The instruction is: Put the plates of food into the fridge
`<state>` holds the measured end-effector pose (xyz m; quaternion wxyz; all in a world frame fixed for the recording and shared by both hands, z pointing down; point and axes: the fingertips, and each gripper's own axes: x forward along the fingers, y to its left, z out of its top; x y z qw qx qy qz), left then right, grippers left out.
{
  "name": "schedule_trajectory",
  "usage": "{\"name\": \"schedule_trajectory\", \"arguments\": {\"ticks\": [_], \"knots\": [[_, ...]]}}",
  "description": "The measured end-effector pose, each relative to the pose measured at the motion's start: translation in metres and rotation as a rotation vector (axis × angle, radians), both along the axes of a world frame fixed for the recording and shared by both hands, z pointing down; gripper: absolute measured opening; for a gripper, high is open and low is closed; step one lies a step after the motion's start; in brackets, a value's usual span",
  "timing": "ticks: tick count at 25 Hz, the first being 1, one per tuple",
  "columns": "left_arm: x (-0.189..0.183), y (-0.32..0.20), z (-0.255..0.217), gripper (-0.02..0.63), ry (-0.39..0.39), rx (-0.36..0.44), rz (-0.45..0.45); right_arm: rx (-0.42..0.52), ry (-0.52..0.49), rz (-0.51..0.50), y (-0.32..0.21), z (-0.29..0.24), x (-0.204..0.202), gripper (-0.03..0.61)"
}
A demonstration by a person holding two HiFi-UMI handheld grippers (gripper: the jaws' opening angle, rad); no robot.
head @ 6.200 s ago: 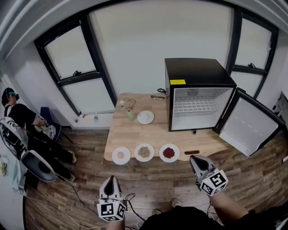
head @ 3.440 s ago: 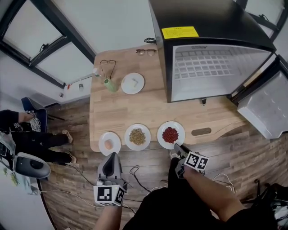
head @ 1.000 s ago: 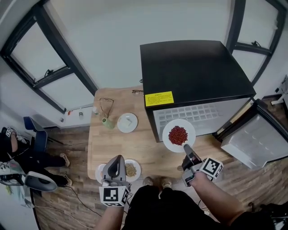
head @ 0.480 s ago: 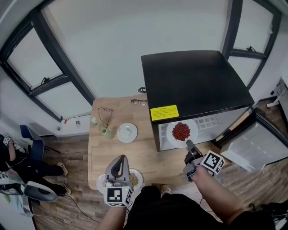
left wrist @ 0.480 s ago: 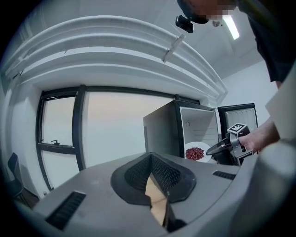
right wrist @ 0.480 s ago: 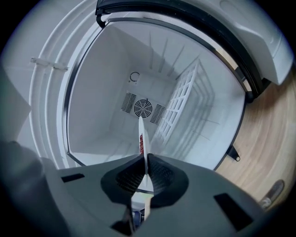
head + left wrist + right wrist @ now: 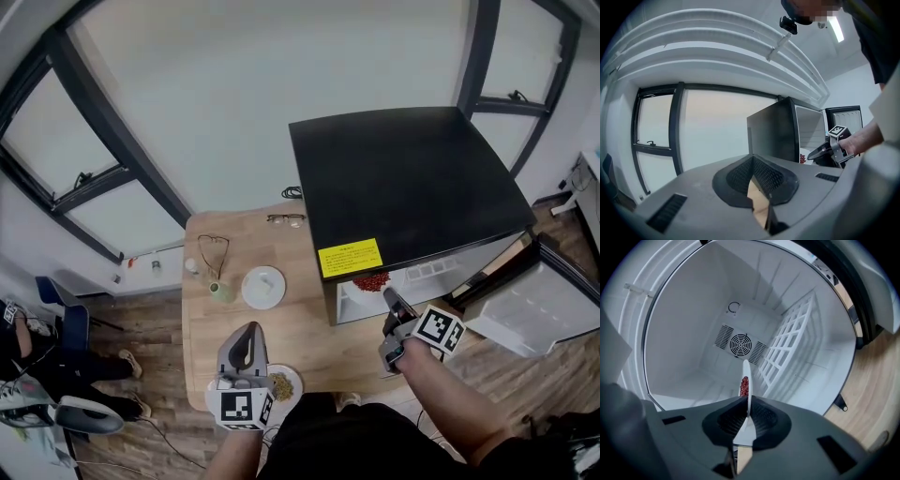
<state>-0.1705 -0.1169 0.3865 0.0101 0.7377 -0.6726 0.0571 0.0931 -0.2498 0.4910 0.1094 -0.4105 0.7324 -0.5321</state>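
My right gripper [image 7: 388, 303] is shut on the rim of a white plate of red beans [image 7: 372, 280], which is partly inside the black fridge [image 7: 403, 178] under its top edge. In the right gripper view the plate [image 7: 746, 380] stands edge-on between the pads of the right gripper [image 7: 746, 411], inside the white fridge interior [image 7: 693, 333]. My left gripper [image 7: 246, 339] hangs shut and empty above the table's near edge, beside a plate of brown food [image 7: 282, 383]. The left gripper view shows its jaws closed, the left gripper [image 7: 753, 161] pointing level toward the fridge [image 7: 780, 136].
The fridge door [image 7: 534, 309] stands open to the right. On the wooden table [image 7: 300, 328] are a white plate [image 7: 263, 287], a small green bottle [image 7: 217, 292] and glasses [image 7: 284, 220]. A wire shelf [image 7: 787, 350] and a fan grille [image 7: 739, 344] line the fridge interior.
The right gripper has carried the plate of red beans forward into the fridge opening, so the fridge top now hides most of it. The left gripper has drifted forward with the body.
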Motion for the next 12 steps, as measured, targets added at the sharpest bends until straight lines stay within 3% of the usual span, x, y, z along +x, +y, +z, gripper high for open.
{"name": "schedule_trajectory", "arguments": {"ticks": [4, 12], "knots": [[-0.006, -0.006, 0.004, 0.003, 0.001, -0.006, -0.001, 0.045, 0.112, -0.002, -0.015, -0.003, -0.001, 0.034], [-0.020, -0.014, 0.011, 0.003, 0.016, -0.020, -0.013, 0.129, 0.432, -0.079, -0.037, 0.000, -0.005, 0.084]]}}
